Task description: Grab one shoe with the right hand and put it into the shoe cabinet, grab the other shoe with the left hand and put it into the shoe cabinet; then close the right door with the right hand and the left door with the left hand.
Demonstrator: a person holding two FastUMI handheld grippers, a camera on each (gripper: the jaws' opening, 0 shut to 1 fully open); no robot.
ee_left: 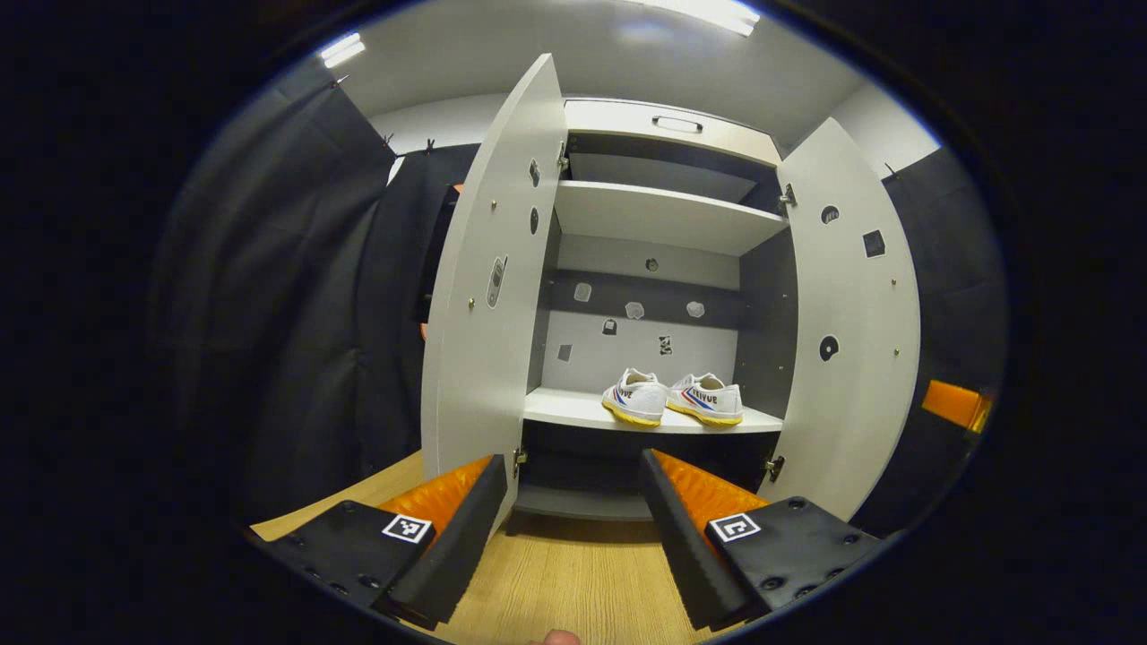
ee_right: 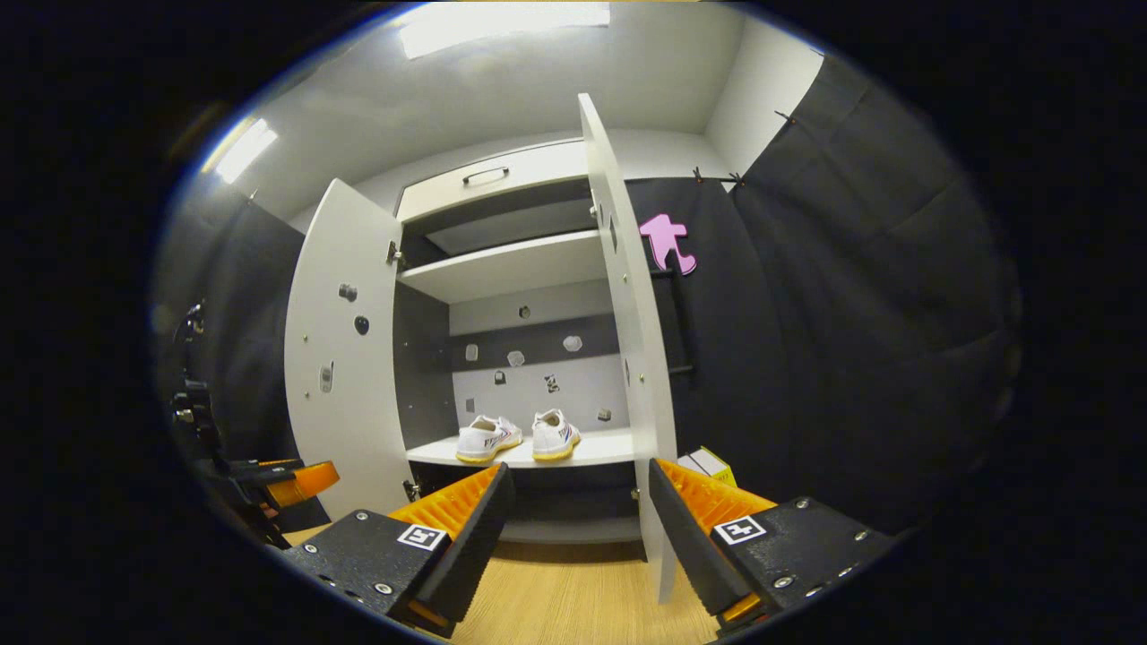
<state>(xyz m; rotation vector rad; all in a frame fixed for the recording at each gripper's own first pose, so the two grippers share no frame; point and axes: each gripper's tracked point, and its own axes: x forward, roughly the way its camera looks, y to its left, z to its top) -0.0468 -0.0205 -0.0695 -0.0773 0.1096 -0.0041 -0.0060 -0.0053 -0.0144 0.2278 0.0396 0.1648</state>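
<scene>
Sneakers (ee_left: pixel 672 399) are sitting paired on the cabinet shelf (ee_left: pixel 573 410), so both empty, wide-open grippers (ee_left: pixel 573 528) (ee_right: pixel 573 528) are facing door-closing, right door (ee_right: pixel 627 296) first.

Both shoes sat on the cabinet's (ee_left: pixel 668 143) lower shelf (ee_left: pixel 573 410), side by side and just touching. They were white canvas sneakers with yellow soles and red-and-blue side stripes. The left shoe (ee_left: pixel 636 397) stood upright, angled a bit toward its partner; the right shoe (ee_left: pixel 708 399) showed its striped side. The left door (ee_left: pixel 488 296) and the right door (ee_left: pixel 847 331) both stood wide open.
</scene>
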